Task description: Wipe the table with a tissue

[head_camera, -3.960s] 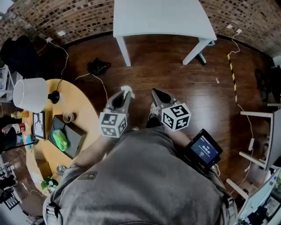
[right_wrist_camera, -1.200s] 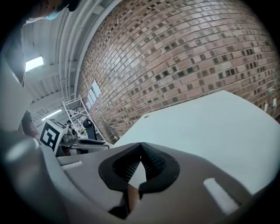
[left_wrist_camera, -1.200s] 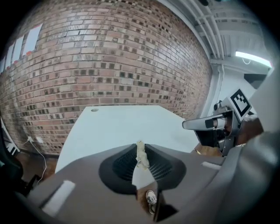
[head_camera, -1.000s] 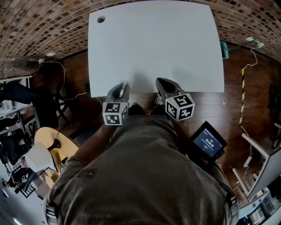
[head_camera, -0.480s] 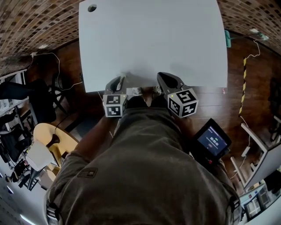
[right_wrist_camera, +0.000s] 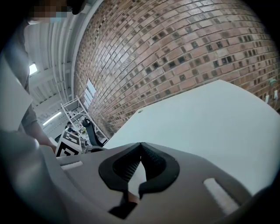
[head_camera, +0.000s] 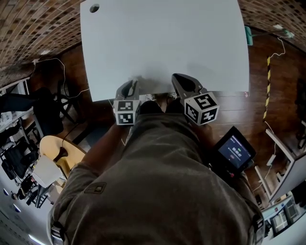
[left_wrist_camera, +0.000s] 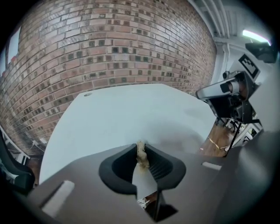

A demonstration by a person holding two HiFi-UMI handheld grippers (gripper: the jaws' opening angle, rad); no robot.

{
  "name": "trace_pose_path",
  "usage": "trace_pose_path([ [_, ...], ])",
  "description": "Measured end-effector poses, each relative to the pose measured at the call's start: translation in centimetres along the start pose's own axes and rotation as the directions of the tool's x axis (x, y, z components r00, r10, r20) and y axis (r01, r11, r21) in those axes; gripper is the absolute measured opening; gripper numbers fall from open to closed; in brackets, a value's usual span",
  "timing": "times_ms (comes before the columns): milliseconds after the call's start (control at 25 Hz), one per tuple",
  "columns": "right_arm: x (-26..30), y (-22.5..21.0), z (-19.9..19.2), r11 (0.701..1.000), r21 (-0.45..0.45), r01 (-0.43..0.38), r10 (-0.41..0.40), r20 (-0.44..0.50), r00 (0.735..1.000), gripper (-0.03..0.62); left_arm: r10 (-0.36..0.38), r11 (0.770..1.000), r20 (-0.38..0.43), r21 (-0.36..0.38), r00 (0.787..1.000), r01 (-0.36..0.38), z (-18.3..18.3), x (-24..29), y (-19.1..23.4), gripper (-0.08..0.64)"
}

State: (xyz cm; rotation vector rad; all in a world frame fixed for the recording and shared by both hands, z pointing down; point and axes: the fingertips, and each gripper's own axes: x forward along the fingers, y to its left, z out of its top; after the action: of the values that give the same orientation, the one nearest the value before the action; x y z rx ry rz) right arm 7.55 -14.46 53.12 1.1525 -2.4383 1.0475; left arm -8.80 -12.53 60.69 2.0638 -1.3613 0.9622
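Note:
The white table (head_camera: 162, 43) fills the upper half of the head view, and both grippers hover at its near edge. My left gripper (head_camera: 132, 82) is shut on a small crumpled piece of tissue (left_wrist_camera: 141, 152), which pokes out between the jaw tips in the left gripper view. The tissue is held just above the table top (left_wrist_camera: 122, 109). My right gripper (head_camera: 176, 76) is a short way to the right, its jaws shut with nothing between them (right_wrist_camera: 141, 144). The table top (right_wrist_camera: 205, 122) stretches ahead of it.
A round hole (head_camera: 94, 8) sits in the table's far left corner. A brick wall (left_wrist_camera: 109, 43) stands behind the table. A handheld screen device (head_camera: 234, 149) hangs at my right side. A round wooden table with a lamp (head_camera: 52, 148) and dark chairs (head_camera: 28, 103) stand to the left.
Four seconds ago the white table was far off across the wooden floor; now it is right in front. Over the last second both grippers have reached its near edge.

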Motion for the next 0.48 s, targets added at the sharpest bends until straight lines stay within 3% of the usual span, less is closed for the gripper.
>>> trace_pose_path([
  [480,-1.8,-2.5,0.9,0.997,0.038,0.062,-0.063,0.041,0.997,0.014,-0.111,0.989,-0.003,0.097,0.994,0.111,3.3,2.7,-4.1,0.055],
])
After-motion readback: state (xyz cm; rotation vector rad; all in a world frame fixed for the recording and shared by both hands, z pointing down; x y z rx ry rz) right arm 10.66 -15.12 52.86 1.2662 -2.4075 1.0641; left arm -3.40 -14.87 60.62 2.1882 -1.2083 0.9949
